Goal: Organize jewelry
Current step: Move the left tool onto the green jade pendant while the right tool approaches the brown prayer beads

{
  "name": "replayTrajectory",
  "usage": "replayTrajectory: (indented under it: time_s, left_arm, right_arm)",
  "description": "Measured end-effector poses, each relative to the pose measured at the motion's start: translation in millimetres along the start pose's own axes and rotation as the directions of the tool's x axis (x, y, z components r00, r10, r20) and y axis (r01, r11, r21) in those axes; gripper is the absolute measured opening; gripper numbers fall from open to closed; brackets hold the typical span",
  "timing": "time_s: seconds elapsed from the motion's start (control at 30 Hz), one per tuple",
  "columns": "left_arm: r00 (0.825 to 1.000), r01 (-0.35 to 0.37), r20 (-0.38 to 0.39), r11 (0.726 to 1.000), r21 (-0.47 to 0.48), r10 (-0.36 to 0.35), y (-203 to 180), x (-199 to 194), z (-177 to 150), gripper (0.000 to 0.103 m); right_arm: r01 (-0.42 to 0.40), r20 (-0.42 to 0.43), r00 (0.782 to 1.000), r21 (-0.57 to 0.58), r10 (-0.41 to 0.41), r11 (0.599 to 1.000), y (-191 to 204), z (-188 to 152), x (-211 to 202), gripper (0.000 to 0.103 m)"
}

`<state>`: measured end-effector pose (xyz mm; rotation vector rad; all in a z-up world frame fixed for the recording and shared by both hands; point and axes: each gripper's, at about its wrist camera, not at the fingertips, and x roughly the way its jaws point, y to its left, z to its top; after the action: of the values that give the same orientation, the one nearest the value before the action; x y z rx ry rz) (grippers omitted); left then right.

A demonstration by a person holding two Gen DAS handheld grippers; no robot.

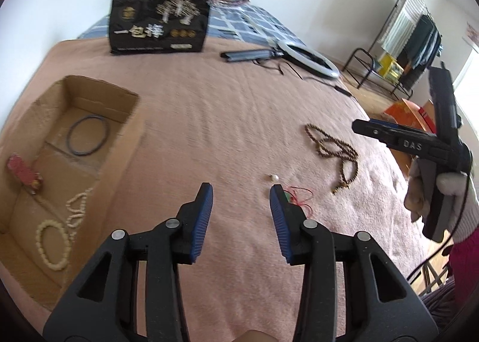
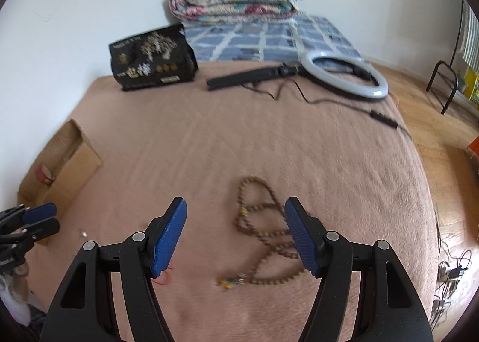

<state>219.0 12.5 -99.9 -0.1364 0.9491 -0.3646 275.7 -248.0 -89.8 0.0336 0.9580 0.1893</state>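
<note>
Our left hand-held gripper point(image 1: 241, 192) hangs apart and empty above the bed point(image 1: 224, 120); our right hand-held gripper point(image 2: 235, 207) gapes over the brown bead necklace point(image 2: 263, 222).

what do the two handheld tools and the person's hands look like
Both tools, left and right, are black plastic clamp frames with silver pivot pins and ribbed blue pads. The right one carries white "DAS" lettering. The right hand wears a pale glove and a magenta sleeve.
</note>
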Motion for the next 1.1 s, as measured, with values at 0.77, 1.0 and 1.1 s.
replayTrajectory:
  time_s: [0.77, 1.0, 1.1]
  left_arm:
    - [0.985, 0.025, -0.173, 0.981, 0.190, 0.009, -66.0, 98.9, -12.3, 0.040]
    - [0.982, -0.013, -0.179, 0.976, 0.216, 0.053, -67.5, 114.4, -12.9, 0.040]
    - [0.982, -0.035, -0.172, 0.974, 0.223, 0.074, -68.1, 116.7, -11.5, 0.040]
  right_arm:
    - [-0.032, -0.161, 0.986, 0.052, 0.040, 0.998, -71.6, -14.9, 63.9, 0.068]
    - [-0.069, -0.161, 0.984, 0.039, 0.075, 0.997, -71.7, -11.4, 70.1, 0.068]
    - [-0.080, -0.164, 0.983, 0.032, 0.084, 0.996, -70.3, -10.3, 74.3, 0.068]
